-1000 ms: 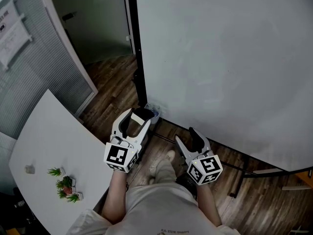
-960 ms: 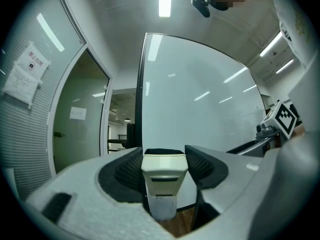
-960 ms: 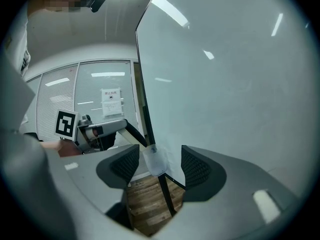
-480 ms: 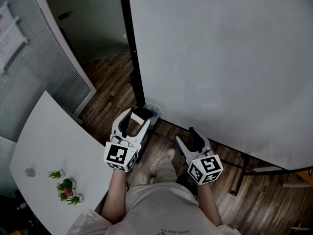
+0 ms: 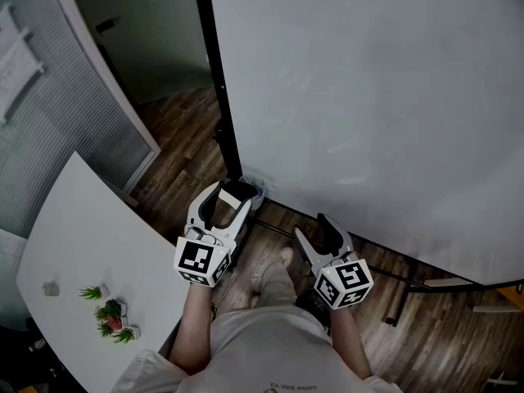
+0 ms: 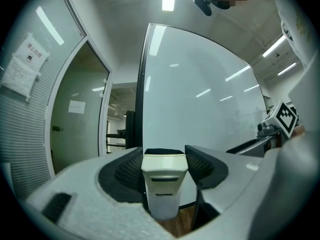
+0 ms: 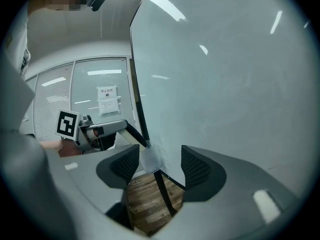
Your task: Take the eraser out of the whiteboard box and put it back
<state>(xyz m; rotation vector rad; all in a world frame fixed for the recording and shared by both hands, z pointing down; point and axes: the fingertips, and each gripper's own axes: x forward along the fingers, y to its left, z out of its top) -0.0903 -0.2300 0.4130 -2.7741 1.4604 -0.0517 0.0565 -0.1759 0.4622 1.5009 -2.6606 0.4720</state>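
My left gripper [image 5: 232,196] [image 6: 164,156] is shut on the eraser [image 5: 240,190] [image 6: 165,184], a cream block with a black felt face, held level between the pads. Its tips sit right at the small translucent whiteboard box [image 5: 258,188] [image 7: 149,158], which is fixed at the lower left corner of the whiteboard [image 5: 368,97]. Whether the eraser touches the box I cannot tell. My right gripper [image 5: 309,226] [image 7: 160,166] hangs open a little to the right, nothing between its pads, pointing toward the box. The right gripper view shows the left gripper's marker cube [image 7: 68,124].
A white table [image 5: 82,244] with small potted plants [image 5: 110,318] stands at the left. The whiteboard's black post [image 5: 217,80] and stand legs [image 5: 401,289] rise from the wood floor. The person's legs and shoes [image 5: 274,273] are below the grippers. A glass partition [image 5: 49,97] lies far left.
The left gripper with the eraser has sunk slightly beside the box. The right gripper has kept still.
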